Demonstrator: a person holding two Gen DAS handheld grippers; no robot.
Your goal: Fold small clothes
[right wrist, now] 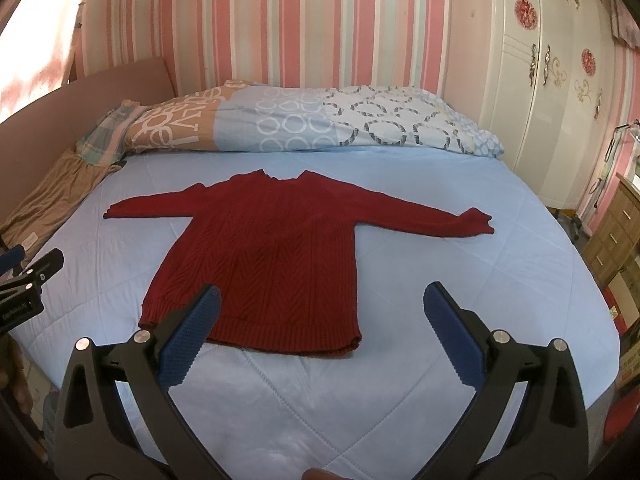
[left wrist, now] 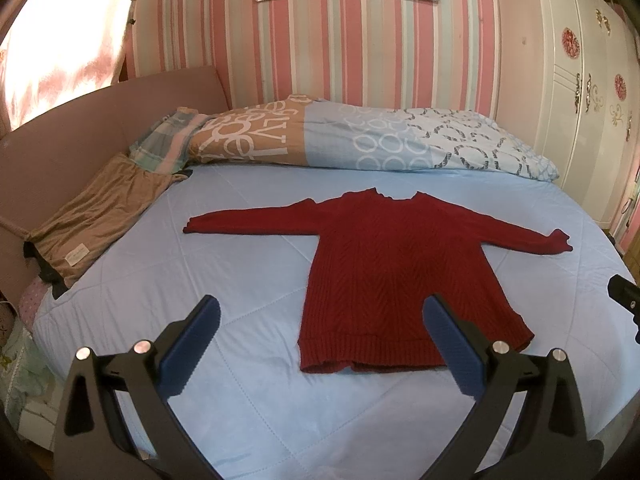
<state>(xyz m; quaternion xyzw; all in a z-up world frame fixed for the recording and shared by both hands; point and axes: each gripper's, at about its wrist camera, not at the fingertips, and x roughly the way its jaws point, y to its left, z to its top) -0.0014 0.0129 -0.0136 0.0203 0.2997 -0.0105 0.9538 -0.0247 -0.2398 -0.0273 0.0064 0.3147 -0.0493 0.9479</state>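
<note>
- Your left hand-held gripper (left wrist: 320, 320) is released: its two blue pads (left wrist: 192, 350) stand wide apart with nothing between them, hovering above the bed (left wrist: 240, 288).
- Your right hand-held gripper (right wrist: 322, 312) is likewise released, its pads (right wrist: 454, 338) spread wide and holding nothing.
- The red sweater (left wrist: 396, 280) lies flat on the light blue bed cover, front or back up I cannot tell, both sleeves stretched straight out to the sides, neck pointing away from you.
- Relative to your left hand-held gripper, the sweater sits ahead and to the right; the hem crosses just behind the right finger's tip.
- Relative to your right hand-held gripper, the sweater (right wrist: 264, 248) sits ahead and slightly left; the left finger's tip overlaps the hem in view, though contact cannot be confirmed.
- Your right hand-held gripper shows at the right edge of the left wrist view (left wrist: 626, 300); your left one shows at the left edge of the right wrist view (right wrist: 24, 280).
- Beyond the sweater, a patterned duvet (left wrist: 360, 136) is bunched along the far side of the bed.
- Ahead and far left of your left hand-held gripper, a tan garment (left wrist: 96, 212) lies at the bed's edge.
- A white wardrobe (right wrist: 552, 92) stands ahead and to the right.
</note>
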